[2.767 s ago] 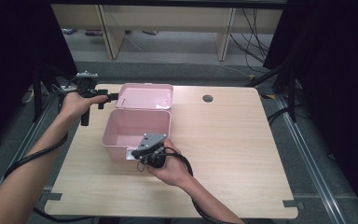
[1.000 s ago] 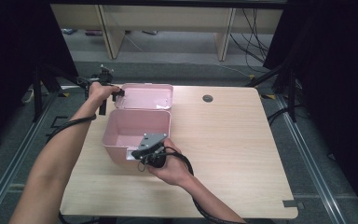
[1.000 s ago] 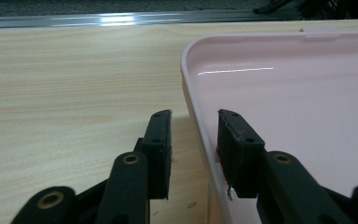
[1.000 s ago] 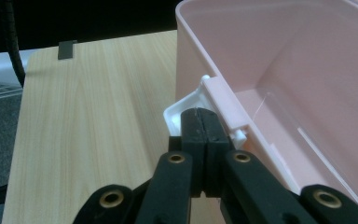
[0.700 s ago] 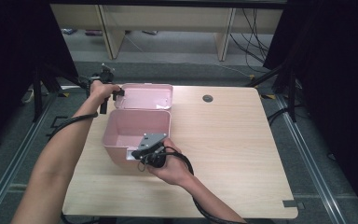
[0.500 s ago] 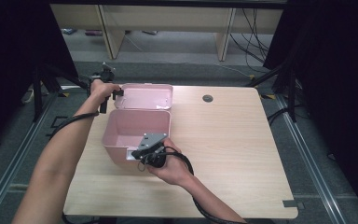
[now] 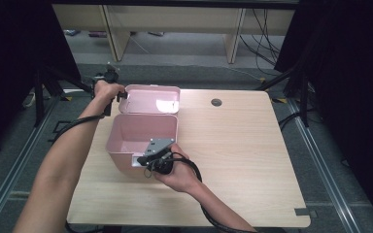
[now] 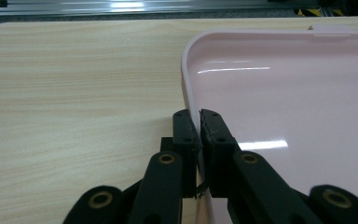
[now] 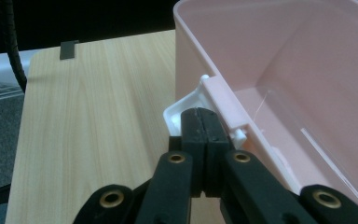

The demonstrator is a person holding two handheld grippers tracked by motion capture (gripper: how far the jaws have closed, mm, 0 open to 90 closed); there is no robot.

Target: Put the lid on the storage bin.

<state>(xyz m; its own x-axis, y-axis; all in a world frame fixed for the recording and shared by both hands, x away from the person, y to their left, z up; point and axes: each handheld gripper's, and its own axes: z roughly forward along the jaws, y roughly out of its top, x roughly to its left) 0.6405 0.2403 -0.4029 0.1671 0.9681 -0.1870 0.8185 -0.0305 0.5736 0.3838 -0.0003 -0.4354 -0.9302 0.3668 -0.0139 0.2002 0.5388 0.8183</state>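
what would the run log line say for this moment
left hand-held gripper: jaws just closing, pinching lid rim | right hand-held gripper: shut at latch | pink box: open on table

A pink box (image 7: 143,136) stands open at the centre-left of a wooden table (image 7: 238,141), its lid (image 7: 153,99) lying flat at 12 o'clock from it. The left gripper (image 7: 120,96) meets the lid's 9 o'clock edge, its jaws having just been closing on it; the right gripper (image 7: 145,159) sits at the box's 6 o'clock wall.
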